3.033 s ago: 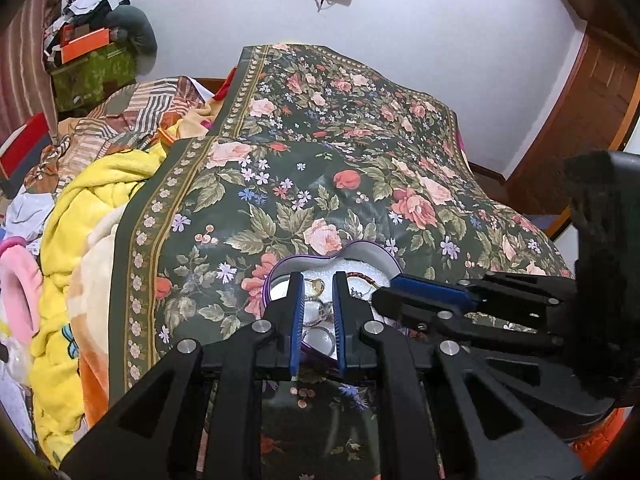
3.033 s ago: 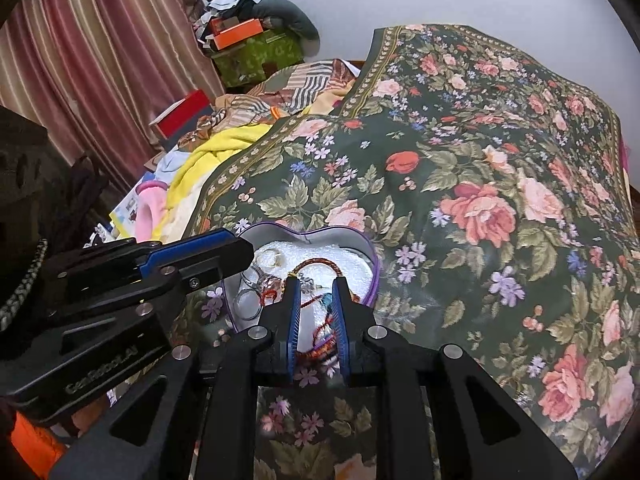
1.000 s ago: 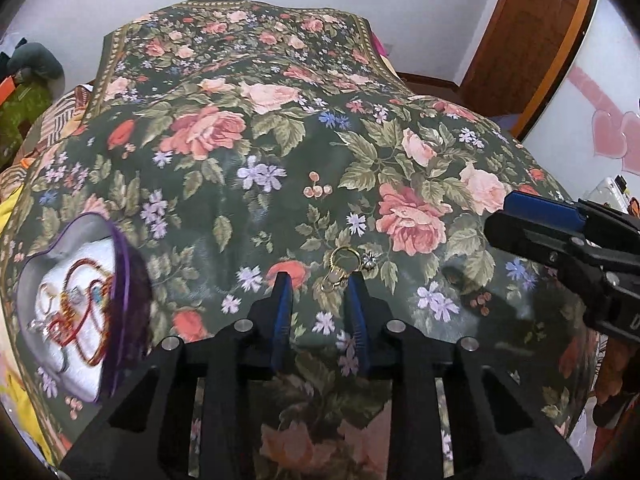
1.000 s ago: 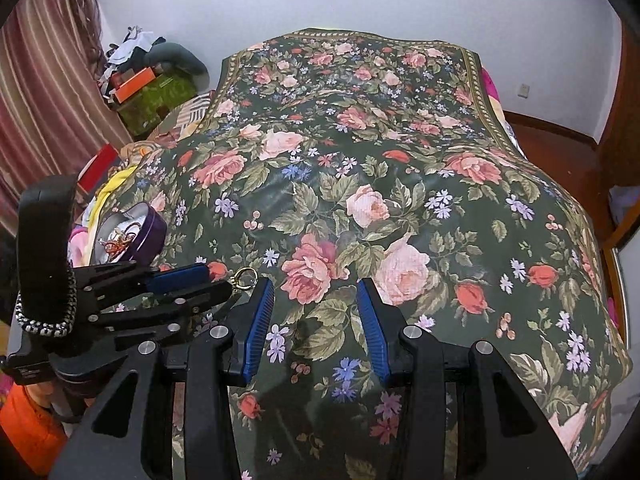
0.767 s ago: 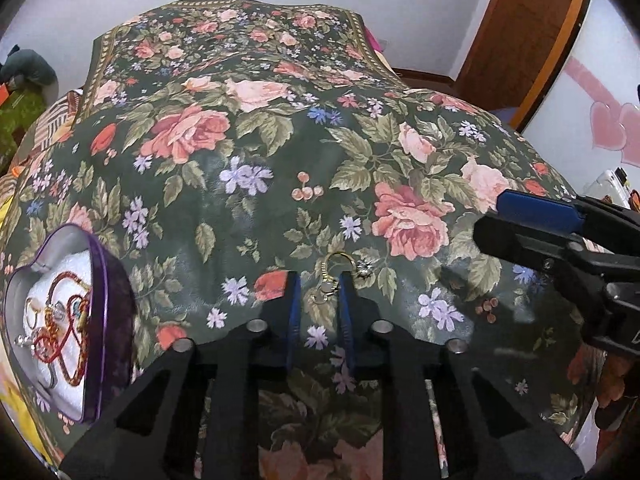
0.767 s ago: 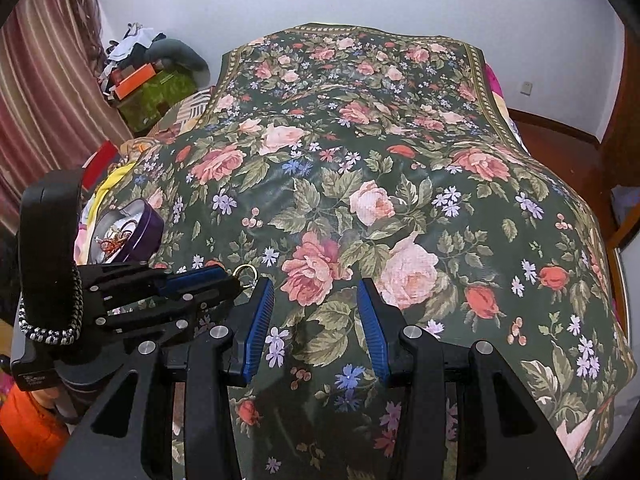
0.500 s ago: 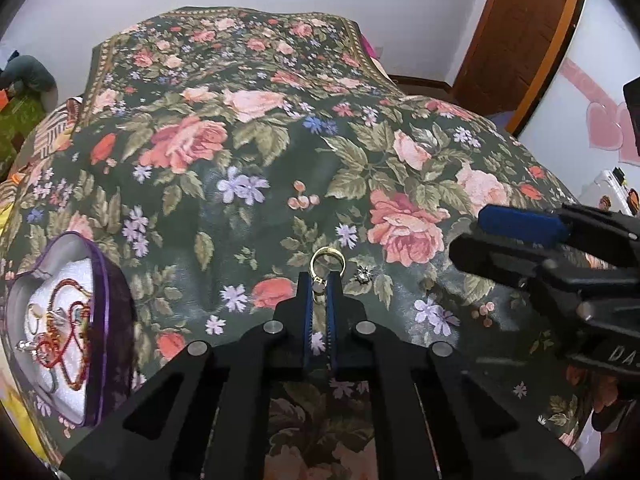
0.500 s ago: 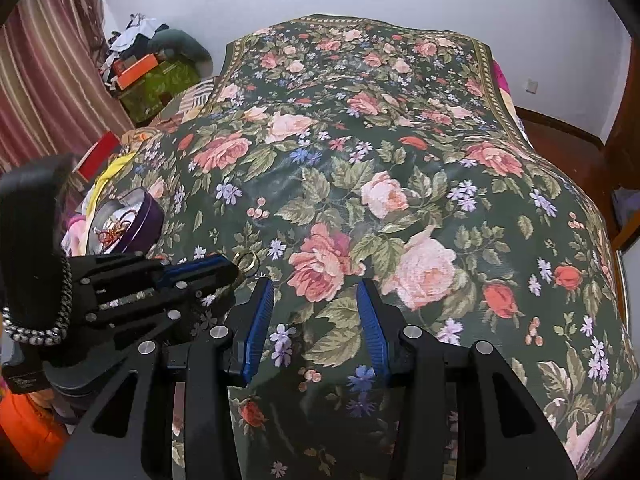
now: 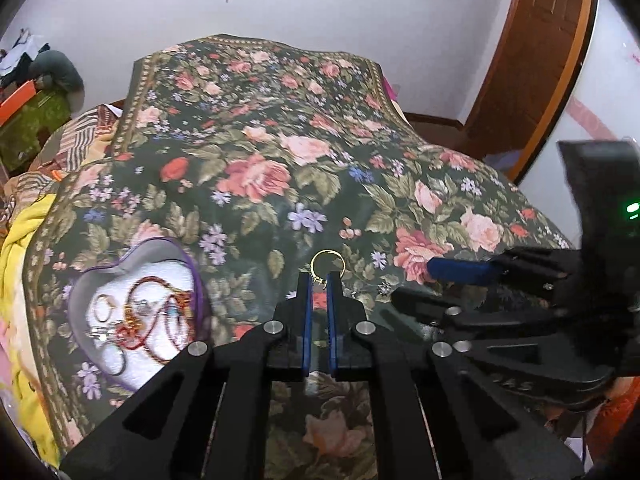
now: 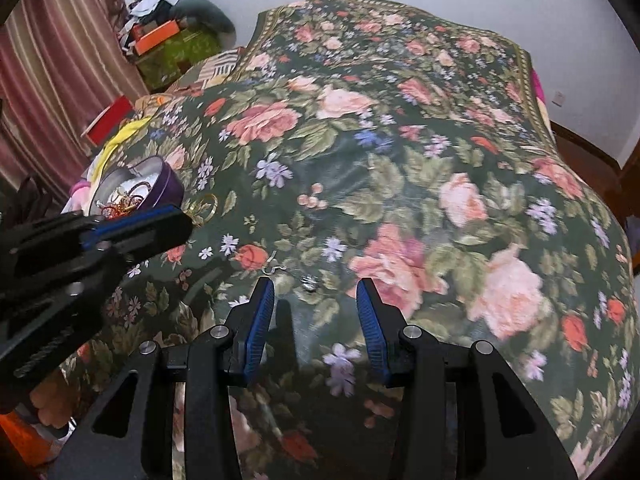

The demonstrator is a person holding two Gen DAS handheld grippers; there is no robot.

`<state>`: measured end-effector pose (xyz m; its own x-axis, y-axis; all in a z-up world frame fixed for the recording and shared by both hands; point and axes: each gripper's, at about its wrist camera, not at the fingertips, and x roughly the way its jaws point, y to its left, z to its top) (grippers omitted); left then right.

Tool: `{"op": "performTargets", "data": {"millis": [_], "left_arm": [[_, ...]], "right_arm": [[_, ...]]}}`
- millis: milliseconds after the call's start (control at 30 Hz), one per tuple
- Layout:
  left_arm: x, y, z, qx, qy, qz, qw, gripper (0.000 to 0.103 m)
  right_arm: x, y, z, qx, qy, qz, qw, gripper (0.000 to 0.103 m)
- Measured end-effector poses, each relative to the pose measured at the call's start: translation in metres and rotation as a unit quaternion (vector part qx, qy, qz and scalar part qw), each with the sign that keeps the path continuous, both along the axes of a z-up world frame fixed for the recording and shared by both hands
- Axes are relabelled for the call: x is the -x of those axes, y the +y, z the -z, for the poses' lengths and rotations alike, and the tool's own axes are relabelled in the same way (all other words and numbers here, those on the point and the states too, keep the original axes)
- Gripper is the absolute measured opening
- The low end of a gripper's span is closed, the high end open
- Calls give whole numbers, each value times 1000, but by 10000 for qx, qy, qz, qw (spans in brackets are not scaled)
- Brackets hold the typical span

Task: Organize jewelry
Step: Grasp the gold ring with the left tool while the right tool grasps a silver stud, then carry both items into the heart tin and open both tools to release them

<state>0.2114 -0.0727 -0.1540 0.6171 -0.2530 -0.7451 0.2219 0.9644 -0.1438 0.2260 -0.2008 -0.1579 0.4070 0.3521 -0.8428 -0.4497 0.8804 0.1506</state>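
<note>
Each hand-held gripper (image 9: 318, 280) (image 10: 316, 294) is black plastic with blue finger pads (image 10: 256, 322) and round silver screws (image 9: 273, 326).

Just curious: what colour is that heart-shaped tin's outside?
Purple; the heart-shaped tin shows its outer wall best in the right wrist view.

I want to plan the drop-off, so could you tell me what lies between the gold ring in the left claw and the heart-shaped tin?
In the left wrist view, only bare floral bedspread lies between the gold ring and the heart-shaped tin.

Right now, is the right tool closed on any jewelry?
No, the right tool is open above the bedspread, over a small silver piece.
</note>
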Motion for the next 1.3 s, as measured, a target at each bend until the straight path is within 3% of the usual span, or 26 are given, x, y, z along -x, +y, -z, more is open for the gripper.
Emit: {"op": "performTargets", "data": {"millis": [100, 167, 300, 600, 967, 1300], "left_arm": [[1, 5, -1, 26, -16, -41, 10000, 5], [1, 8, 0, 50, -1, -57, 10000, 5], [3, 10, 1, 82, 12, -67, 9999, 5], [8, 11, -11, 107, -99, -121, 9998, 5], [22, 23, -41, 147, -417, -282, 9986, 5], [43, 39, -69, 55, -765, -496, 9958, 5]], "right_arm": [[-2, 7, 7, 159, 50, -82, 9998, 26], [-4, 9, 12, 203, 77, -61, 9997, 13], [-3, 8, 11, 204, 26, -54, 9998, 10], [1, 9, -1, 144, -226, -37, 9996, 9], [14, 4, -53, -174, -814, 93, 9965, 9], [25, 25, -88, -601, -1188, -58, 9911, 10]]}}
